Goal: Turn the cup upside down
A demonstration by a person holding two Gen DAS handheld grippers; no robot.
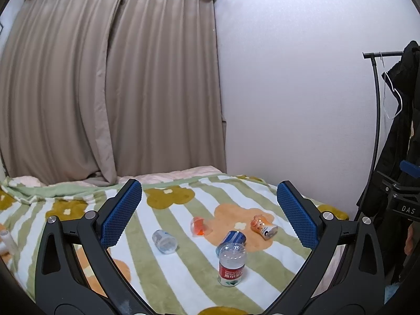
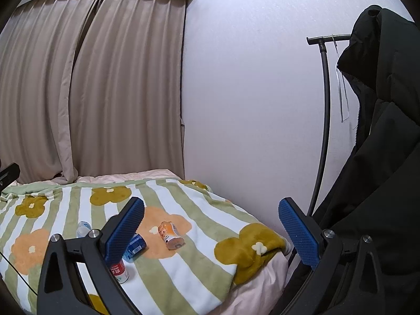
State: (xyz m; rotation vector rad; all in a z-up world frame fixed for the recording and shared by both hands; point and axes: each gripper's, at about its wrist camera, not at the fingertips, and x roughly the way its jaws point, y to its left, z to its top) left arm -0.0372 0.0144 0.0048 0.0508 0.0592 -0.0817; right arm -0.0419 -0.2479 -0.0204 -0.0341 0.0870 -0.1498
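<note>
Several small cups lie on a striped flower blanket (image 1: 183,270). A clear cup with a red label (image 1: 231,263) stands bottom up in front; it shows partly behind my right gripper's left finger (image 2: 119,271). A blue cup (image 1: 231,238) lies on its side just behind it. An orange printed cup (image 1: 263,227) lies on its side to the right, also in the right wrist view (image 2: 170,235). A clear orange cup (image 1: 199,226) and a clear cup (image 1: 164,241) lie further left. My left gripper (image 1: 208,215) and right gripper (image 2: 211,232) are open, empty, above the bed.
Beige curtains (image 1: 105,92) hang behind the bed, a white wall (image 1: 288,105) on the right. A black clothes rack (image 2: 324,120) with a dark coat (image 2: 380,157) stands right of the bed. The blanket's right edge (image 2: 252,260) drops off.
</note>
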